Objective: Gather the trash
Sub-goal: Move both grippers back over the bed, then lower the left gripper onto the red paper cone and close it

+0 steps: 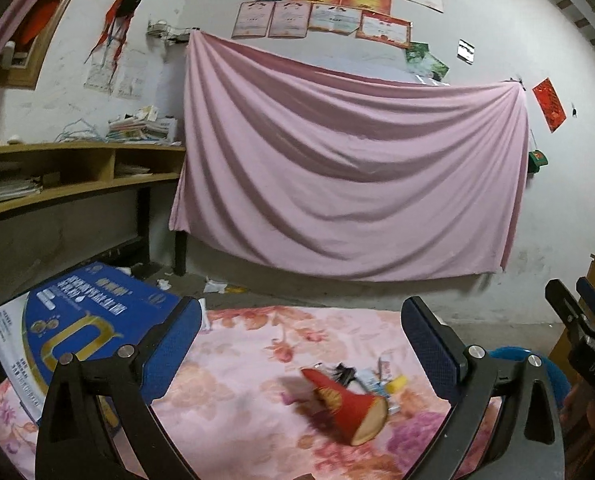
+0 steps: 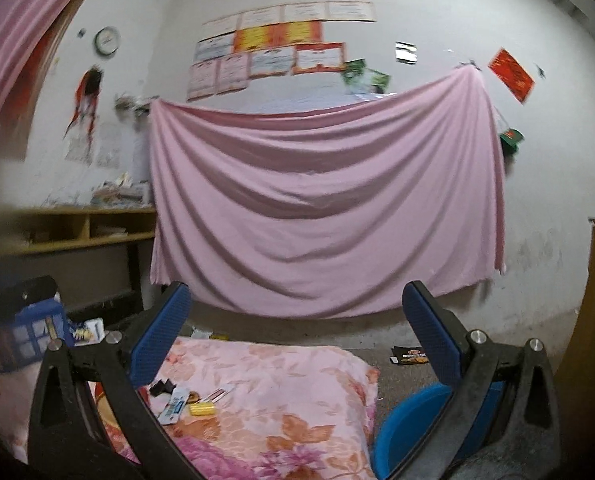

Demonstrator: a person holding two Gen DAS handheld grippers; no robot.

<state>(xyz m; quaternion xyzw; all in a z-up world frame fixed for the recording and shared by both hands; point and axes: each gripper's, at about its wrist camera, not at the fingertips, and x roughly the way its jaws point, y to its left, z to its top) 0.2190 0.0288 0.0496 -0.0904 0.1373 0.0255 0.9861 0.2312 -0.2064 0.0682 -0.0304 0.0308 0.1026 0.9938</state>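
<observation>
Both hand-held grippers, left hand-held gripper (image 1: 301, 344) and right hand-held gripper (image 2: 297, 332), gape empty. Best approach: lower over the red paper cup (image 1: 347, 406) lying on the floral bedspread (image 1: 241, 360), then squeeze gently across its middle.

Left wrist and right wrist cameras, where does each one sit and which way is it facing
Left wrist: on the left gripper, open, facing the pink sheet over the floral bedding and a red paper cup; right gripper at the edge.
Right wrist: on the open right gripper, facing the same wall; blue bin below.
Shared: sheet, bedding, yellow item.
</observation>
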